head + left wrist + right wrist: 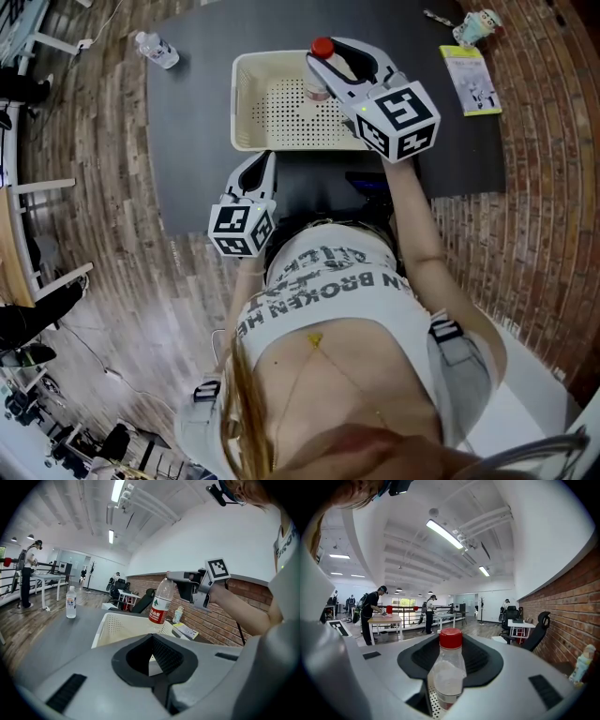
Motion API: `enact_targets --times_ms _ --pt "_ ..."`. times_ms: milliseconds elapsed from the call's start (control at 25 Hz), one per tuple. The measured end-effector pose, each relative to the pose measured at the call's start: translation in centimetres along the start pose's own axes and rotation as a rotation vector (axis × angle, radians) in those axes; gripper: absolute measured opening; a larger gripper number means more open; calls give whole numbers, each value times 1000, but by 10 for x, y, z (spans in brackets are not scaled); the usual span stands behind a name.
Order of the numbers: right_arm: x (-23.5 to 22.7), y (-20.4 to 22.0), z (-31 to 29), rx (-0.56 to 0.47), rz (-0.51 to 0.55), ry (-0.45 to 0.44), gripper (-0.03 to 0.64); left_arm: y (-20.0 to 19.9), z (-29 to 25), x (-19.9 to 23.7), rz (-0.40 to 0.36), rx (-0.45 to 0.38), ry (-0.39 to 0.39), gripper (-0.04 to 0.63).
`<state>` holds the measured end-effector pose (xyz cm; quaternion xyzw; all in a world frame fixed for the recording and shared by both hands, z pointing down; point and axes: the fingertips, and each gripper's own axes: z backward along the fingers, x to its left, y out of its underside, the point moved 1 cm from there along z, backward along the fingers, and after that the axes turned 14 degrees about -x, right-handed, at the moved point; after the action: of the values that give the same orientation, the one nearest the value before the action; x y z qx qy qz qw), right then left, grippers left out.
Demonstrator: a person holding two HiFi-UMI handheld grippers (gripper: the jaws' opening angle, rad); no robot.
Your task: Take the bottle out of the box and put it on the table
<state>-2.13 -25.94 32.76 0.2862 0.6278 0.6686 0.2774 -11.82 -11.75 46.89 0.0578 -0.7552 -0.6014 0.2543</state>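
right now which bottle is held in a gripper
The red-capped bottle, clamped in the right gripper above the basket; the other bottle stands on the table.

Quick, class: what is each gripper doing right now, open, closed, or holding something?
Left gripper: open, nothing between its jaws.
Right gripper: closed on the red-capped bottle.

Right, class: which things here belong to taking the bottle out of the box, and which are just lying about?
In the job: red-capped bottle, white perforated box, dark table, right gripper.
Lying about: clear water bottle, green leaflet, small patterned bottle.
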Motion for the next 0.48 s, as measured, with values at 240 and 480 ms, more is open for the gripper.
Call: enact_targets --times_ms 240,480 --pt "-4 -3 8 9 19 16 143 1 2 -5 1 5 2 5" --pt "-16 -8 21 -3 21 35 143 4 -1 -11 -5 11 3 5"
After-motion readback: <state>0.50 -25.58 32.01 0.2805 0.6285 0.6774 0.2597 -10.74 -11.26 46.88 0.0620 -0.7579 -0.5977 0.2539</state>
